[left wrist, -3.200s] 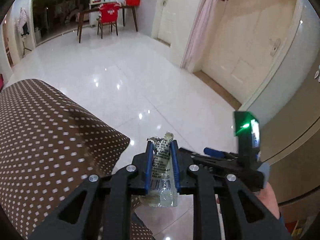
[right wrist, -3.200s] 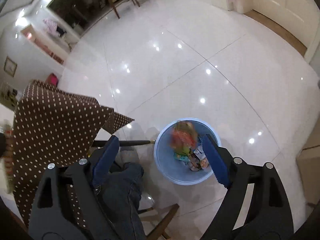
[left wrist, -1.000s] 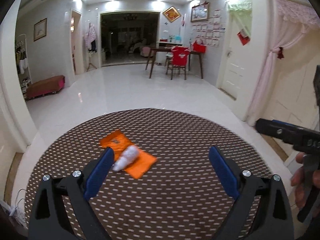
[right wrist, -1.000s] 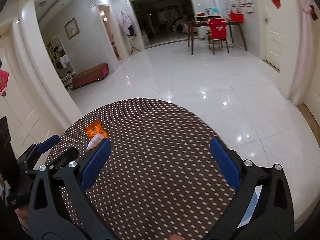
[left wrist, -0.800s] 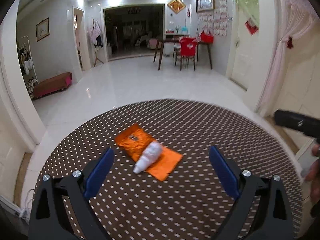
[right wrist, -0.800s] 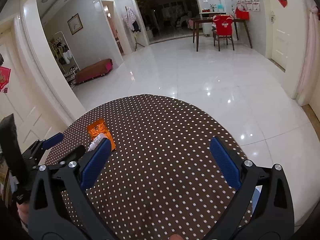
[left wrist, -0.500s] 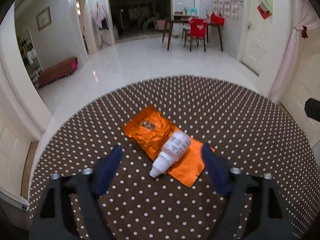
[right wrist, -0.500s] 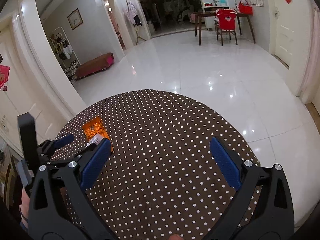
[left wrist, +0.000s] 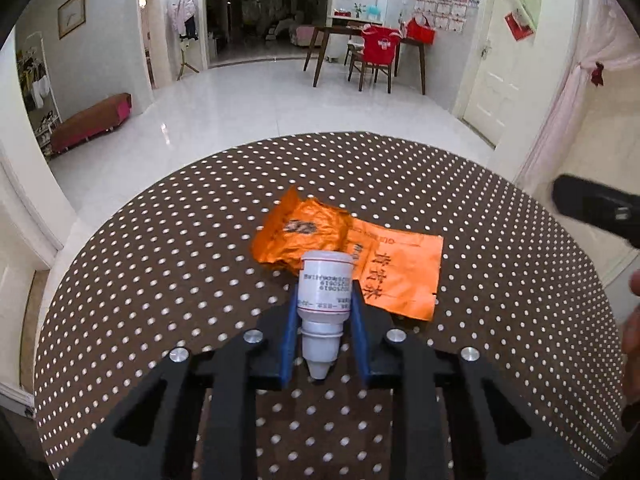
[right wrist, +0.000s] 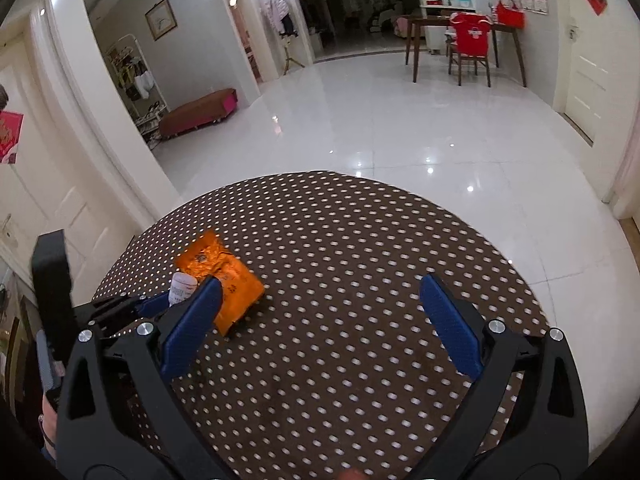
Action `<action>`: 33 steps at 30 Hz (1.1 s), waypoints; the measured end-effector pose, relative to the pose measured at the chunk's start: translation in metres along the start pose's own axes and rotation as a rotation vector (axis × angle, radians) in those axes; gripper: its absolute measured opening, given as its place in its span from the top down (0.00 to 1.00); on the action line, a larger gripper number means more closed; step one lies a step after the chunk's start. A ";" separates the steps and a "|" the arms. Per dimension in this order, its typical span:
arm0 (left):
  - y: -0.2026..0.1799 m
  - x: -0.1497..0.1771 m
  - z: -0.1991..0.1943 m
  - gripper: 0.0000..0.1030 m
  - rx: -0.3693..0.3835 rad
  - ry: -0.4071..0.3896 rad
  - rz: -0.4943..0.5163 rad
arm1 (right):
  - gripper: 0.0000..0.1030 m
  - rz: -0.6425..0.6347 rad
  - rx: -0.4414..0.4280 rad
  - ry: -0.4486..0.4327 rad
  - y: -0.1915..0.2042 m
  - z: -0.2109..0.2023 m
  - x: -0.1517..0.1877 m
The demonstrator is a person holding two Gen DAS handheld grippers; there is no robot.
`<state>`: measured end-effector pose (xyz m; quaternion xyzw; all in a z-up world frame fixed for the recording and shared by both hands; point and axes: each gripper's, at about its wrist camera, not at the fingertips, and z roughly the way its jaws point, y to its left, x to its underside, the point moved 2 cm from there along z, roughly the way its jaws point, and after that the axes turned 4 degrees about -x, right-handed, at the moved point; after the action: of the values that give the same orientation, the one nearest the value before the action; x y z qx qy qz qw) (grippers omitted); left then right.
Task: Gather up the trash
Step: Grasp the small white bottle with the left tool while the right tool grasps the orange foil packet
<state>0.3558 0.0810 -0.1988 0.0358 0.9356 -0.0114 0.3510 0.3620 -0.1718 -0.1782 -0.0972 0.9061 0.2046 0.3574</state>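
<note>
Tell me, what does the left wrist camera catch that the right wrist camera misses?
Only the left view shows the left gripper with its jaws, just closed, pressing the white bottle by its sides, nozzle toward the camera, plus a pink curtain. Only the right view shows the right gripper open over bare tablecloth. Both show the orange wrapper, the dotted table and the red chair.

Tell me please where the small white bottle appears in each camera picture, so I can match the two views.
Left wrist view: small white bottle at lower centre, between the left gripper's blue pads, cap toward the camera.
Right wrist view: small white bottle at the left, mostly hidden behind a blue finger.
Shared landmark: the orange wrapper beside the bottle.
</note>
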 end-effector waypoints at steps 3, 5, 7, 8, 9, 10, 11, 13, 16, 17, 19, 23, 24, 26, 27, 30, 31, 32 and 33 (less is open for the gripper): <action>0.020 0.010 -0.015 0.77 -0.012 -0.031 -0.053 | 0.06 -0.045 -0.012 0.039 0.016 0.019 -0.006; 0.038 0.013 -0.021 0.77 -0.038 -0.049 -0.108 | 0.06 -0.077 -0.026 0.070 0.026 0.033 -0.009; 0.054 0.016 -0.022 0.77 -0.050 -0.057 -0.165 | 0.06 -0.141 -0.054 0.113 0.044 0.052 -0.009; 0.062 0.016 -0.020 0.77 -0.049 -0.055 -0.197 | 0.06 -0.163 -0.065 0.125 0.050 0.058 -0.008; 0.070 0.018 -0.018 0.77 -0.048 -0.050 -0.229 | 0.06 -0.201 -0.086 0.144 0.061 0.069 -0.007; 0.077 0.021 -0.017 0.77 -0.050 -0.043 -0.249 | 0.06 -0.225 -0.091 0.151 0.065 0.074 -0.005; 0.082 0.022 -0.015 0.77 -0.056 -0.035 -0.257 | 0.06 -0.255 -0.092 0.158 0.071 0.081 -0.003; 0.089 0.024 -0.017 0.77 -0.065 -0.042 -0.271 | 0.06 -0.303 -0.098 0.169 0.082 0.093 0.000; 0.098 0.026 -0.019 0.78 -0.081 -0.034 -0.286 | 0.06 -0.312 -0.136 0.164 0.094 0.104 0.005; 0.101 0.027 -0.019 0.77 -0.091 -0.034 -0.288 | 0.12 -0.308 -0.142 0.164 0.095 0.107 0.007; 0.104 0.023 -0.017 0.77 -0.072 -0.035 -0.300 | 0.38 -0.322 -0.139 0.192 0.099 0.113 0.012; 0.108 0.021 -0.022 0.77 -0.082 -0.048 -0.297 | 0.48 -0.340 -0.133 0.176 0.102 0.109 0.015; 0.107 0.019 -0.023 0.77 -0.081 -0.048 -0.297 | 0.48 -0.329 -0.132 0.171 0.102 0.108 0.017; 0.104 0.021 -0.025 0.77 -0.078 -0.048 -0.301 | 0.48 -0.313 -0.130 0.151 0.093 0.101 0.017; 0.104 0.021 -0.027 0.77 -0.071 -0.052 -0.301 | 0.48 -0.296 -0.140 0.141 0.089 0.096 0.016; 0.095 0.019 -0.036 0.77 -0.044 -0.085 -0.292 | 0.48 -0.253 -0.169 0.105 0.080 0.077 0.010; 0.091 0.018 -0.038 0.77 -0.043 -0.100 -0.281 | 0.48 -0.239 -0.176 0.091 0.075 0.069 0.008; 0.087 0.017 -0.040 0.77 -0.045 -0.112 -0.267 | 0.48 -0.228 -0.181 0.081 0.070 0.062 0.004; 0.082 0.015 -0.043 0.77 -0.035 -0.124 -0.250 | 0.48 -0.212 -0.185 0.063 0.065 0.051 0.003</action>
<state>0.3226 0.1652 -0.1762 -0.0880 0.9094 -0.0410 0.4044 0.3696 -0.0907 -0.1943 -0.2311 0.8789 0.2451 0.3378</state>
